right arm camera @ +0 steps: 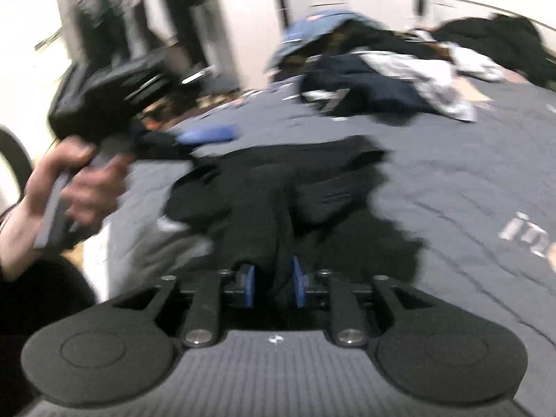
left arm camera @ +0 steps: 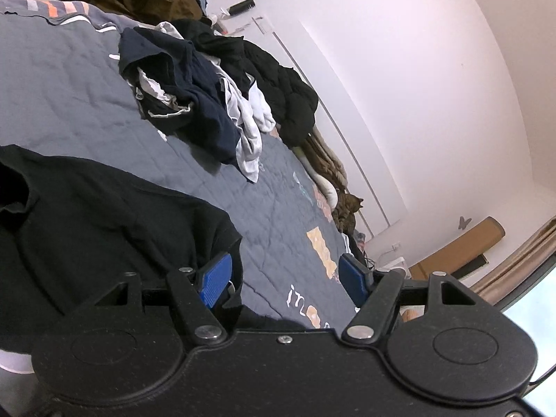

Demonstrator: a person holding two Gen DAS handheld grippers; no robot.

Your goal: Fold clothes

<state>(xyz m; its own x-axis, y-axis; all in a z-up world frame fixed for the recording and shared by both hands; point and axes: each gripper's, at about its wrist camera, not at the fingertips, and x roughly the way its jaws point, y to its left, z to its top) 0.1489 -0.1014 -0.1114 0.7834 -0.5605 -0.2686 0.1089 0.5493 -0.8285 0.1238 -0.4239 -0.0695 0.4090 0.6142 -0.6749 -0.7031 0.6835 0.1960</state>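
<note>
A: Only our right wrist view shows the hand (right arm camera: 74, 187) gripping the left gripper (right arm camera: 208, 133).

B: Yep. Left gripper (left arm camera: 285, 278) gapes wide, empty, beside the black T-shirt (left arm camera: 104, 215) on the quilt (left arm camera: 69, 111). Right gripper (right arm camera: 272, 286) is nearly closed, with T-shirt (right arm camera: 278, 191) fabric bunched between its pads.

Bare quilt (left arm camera: 69, 104) is left open between the black garment (left arm camera: 104, 215) and the heap of dark and white clothes (left arm camera: 194, 104); beyond the heap, passage is blocked by a black jacket (left arm camera: 278, 90) against the wall (left arm camera: 417, 69).
</note>
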